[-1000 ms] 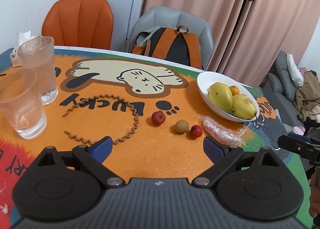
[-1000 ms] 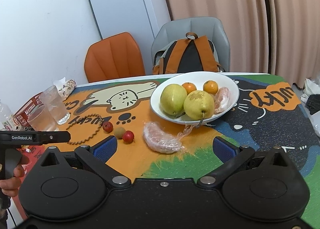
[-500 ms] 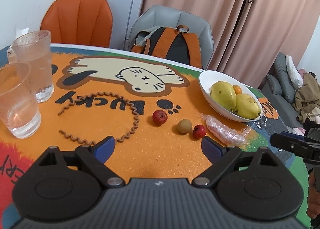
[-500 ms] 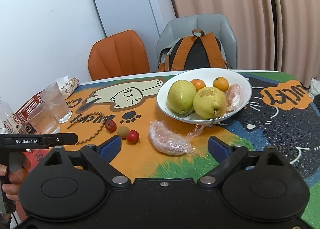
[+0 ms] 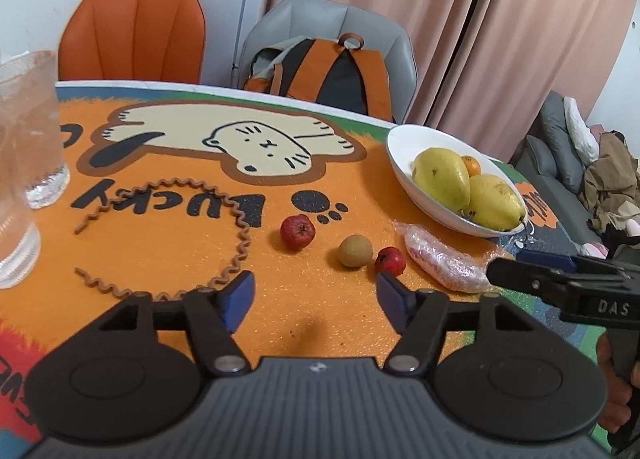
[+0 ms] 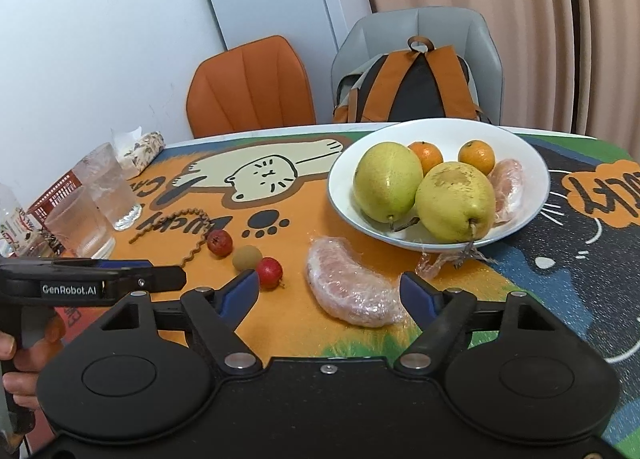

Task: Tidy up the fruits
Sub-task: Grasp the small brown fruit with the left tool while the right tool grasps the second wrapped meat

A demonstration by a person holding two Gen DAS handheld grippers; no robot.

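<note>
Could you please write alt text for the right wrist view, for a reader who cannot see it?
The open right gripper hovers before a plastic-wrapped fruit piece on the cartoon-cat table mat. Behind it, a white bowl holds two pears, two small oranges and another wrapped piece; three small fruits lie left.

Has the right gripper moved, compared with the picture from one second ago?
Yes. In the right wrist view the right gripper has come forward: its blue pads now flank the wrapped pomelo piece, and the white bowl looms closer.

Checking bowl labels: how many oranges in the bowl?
2. One orange behind the left pear, the other orange behind the right pear, both in the white bowl. More may be hidden.
</note>
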